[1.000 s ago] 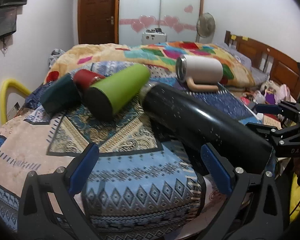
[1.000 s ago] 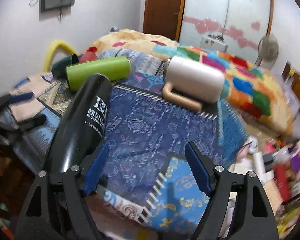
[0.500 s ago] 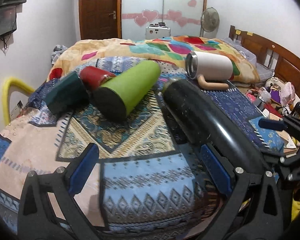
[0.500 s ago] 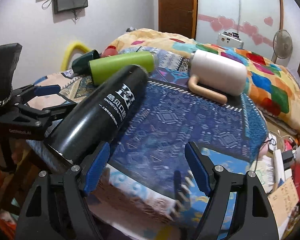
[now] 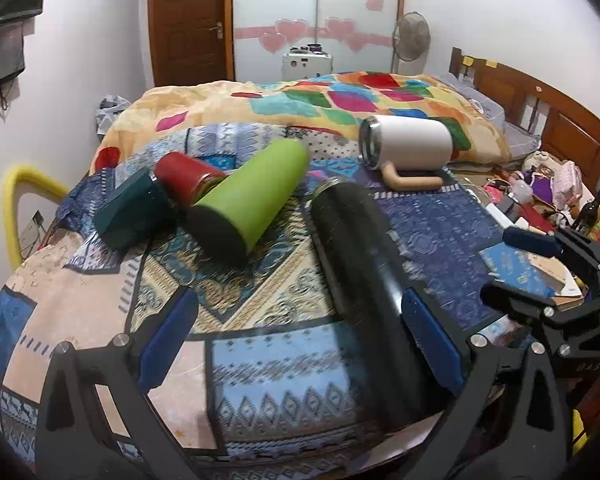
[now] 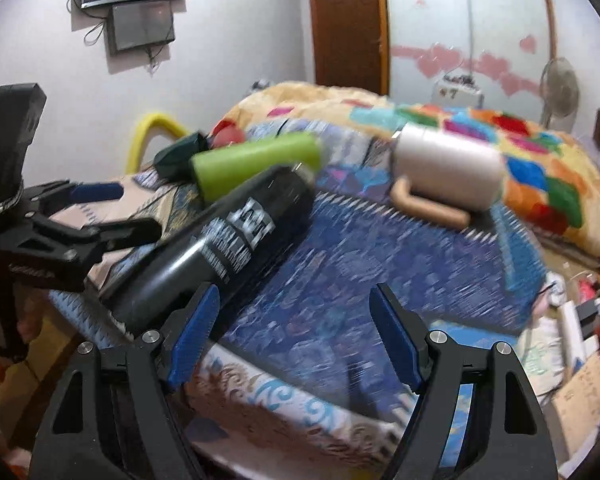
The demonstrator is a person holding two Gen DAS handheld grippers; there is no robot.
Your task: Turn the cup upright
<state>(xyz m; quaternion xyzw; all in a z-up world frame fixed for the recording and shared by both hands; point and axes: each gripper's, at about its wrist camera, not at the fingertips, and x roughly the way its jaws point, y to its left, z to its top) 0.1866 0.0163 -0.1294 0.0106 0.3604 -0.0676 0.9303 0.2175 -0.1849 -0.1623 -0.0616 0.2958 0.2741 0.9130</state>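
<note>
Lying across a bed (image 5: pixel 260 320) covered in a patterned blue quilt (image 6: pixel 380 272): five cups, all on their sides, none upright.

Black flask (image 5: pixel 364 264) is the biggest and nearest; long axis runs from 5 o'clock up to 12 in the left wrist view, open steel rim at the far end. Its lower end sits right against the inner face of the left gripper (image 5: pixel 300 340)'s right-hand finger; can't tell if they actually touch. White lettering shows on it from the right wrist cam (image 6: pixel 220 240).

Green tumbler (image 5: pixel 252 196) at 11 o'clock of the flask, dark base toward camera, near it but apart.

White mug (image 5: pixel 408 148) with tan handle (image 5: pixel 412 180), at 1 o'clock, well apart from the flask, steel rim facing left.

Dark teal cup (image 5: pixel 136 216) and red cup (image 5: pixel 188 178) at 10 o'clock, tucked against the green one.

Left gripper: fingers spread wide, nothing between them. Right gripper (image 6: pixel 296 344): fingers spread wide too, holding nothing, flask base just beside its left finger (image 6: pixel 192 336). Right cam is motion-blurred.
</note>
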